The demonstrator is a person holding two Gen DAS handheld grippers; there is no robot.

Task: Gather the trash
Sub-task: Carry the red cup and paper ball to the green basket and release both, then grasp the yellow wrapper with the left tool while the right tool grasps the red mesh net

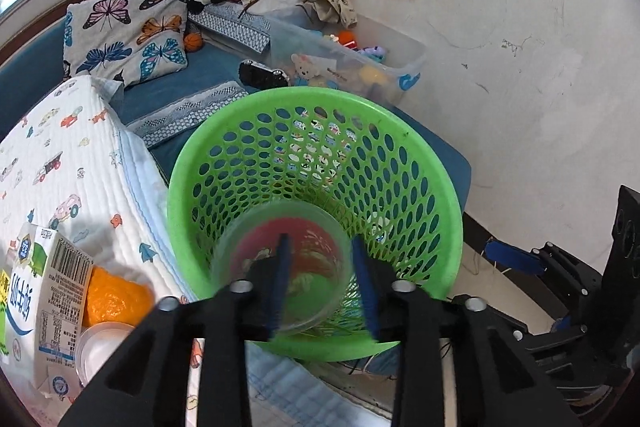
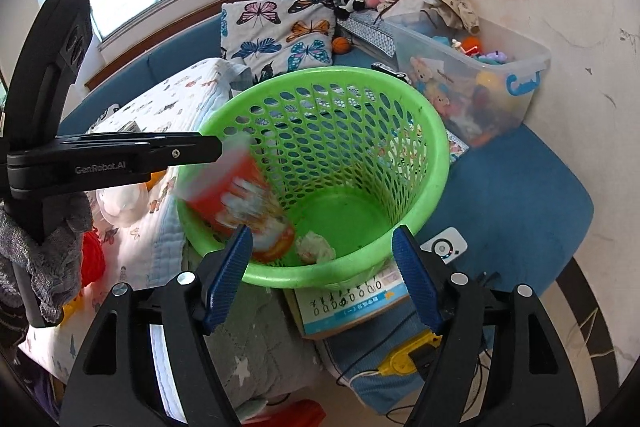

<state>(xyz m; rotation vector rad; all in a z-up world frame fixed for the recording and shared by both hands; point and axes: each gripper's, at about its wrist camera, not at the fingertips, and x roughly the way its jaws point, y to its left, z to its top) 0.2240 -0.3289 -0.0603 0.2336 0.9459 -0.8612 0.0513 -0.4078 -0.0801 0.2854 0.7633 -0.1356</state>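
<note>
The left tongs [image 1: 324,283] stood apart over the green basket [image 1: 420,163], one blue finger [image 1: 282,279] inside a clear cup with a red print [image 1: 280,267], the other outside its wall, neither pressing it. From the right wrist view that cup [image 2: 244,207] was blurred and tilted, mouth up toward the left tongs [image 2: 218,147], its base down in the green basket [image 2: 432,163] beside a crumpled wrapper [image 2: 314,247] on the basket floor. The right tongs [image 2: 322,267] hung open at the near rim, gripping nothing. Outward, on the quilt [image 1: 60,167], lay a milk carton [image 1: 44,287], an orange peel [image 1: 116,299] and a small clear lid [image 1: 100,347]. A toy bin [image 2: 500,83] sat on the blue bed by the wall.
</note>
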